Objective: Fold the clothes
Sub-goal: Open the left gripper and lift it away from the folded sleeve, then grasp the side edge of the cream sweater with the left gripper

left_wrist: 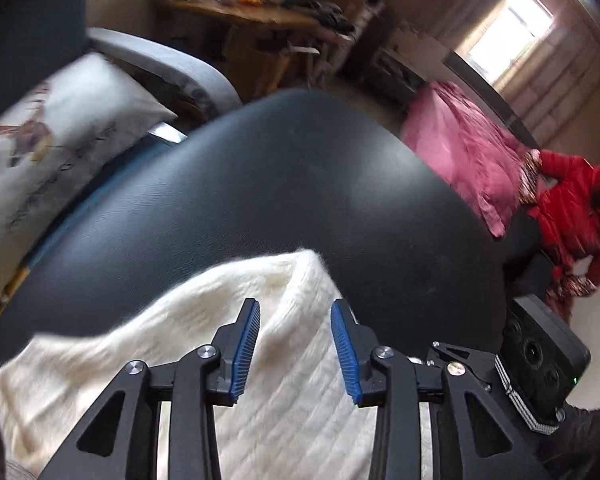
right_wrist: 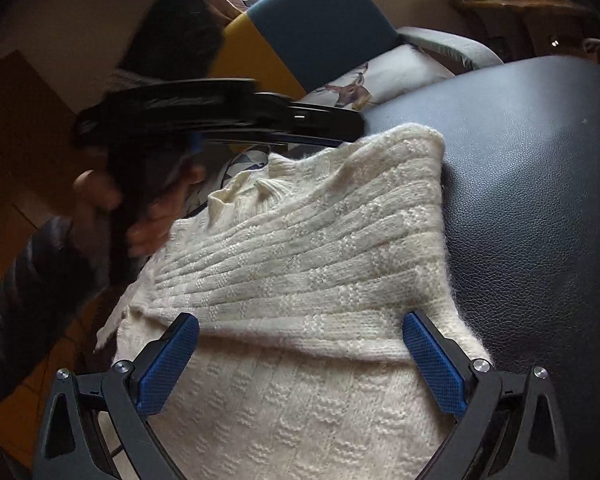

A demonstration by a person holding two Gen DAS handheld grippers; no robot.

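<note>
A cream knitted sweater [right_wrist: 300, 248] lies on a black leather surface [right_wrist: 540, 200], with its upper part folded over the lower part. My right gripper [right_wrist: 300, 318] stands wide open just above the fold line, its blue pads [right_wrist: 432, 360] to either side. In the left wrist view, my left gripper [left_wrist: 295, 306] is open over the sweater [left_wrist: 292, 380], nothing between its blue pads [left_wrist: 246, 348]. From the right wrist view, the left gripper [right_wrist: 340, 128] appears blurred near the sweater's far corner, held by a hand [right_wrist: 148, 224].
The black leather surface [left_wrist: 300, 180] curves away to the far edge. A deer-print pillow [left_wrist: 60, 148] lies on a chair [right_wrist: 320, 20] at the left. A pink cloth [left_wrist: 468, 148] and a person in a red jacket [left_wrist: 572, 208] are at the right. A black device [left_wrist: 540, 352] sits at lower right.
</note>
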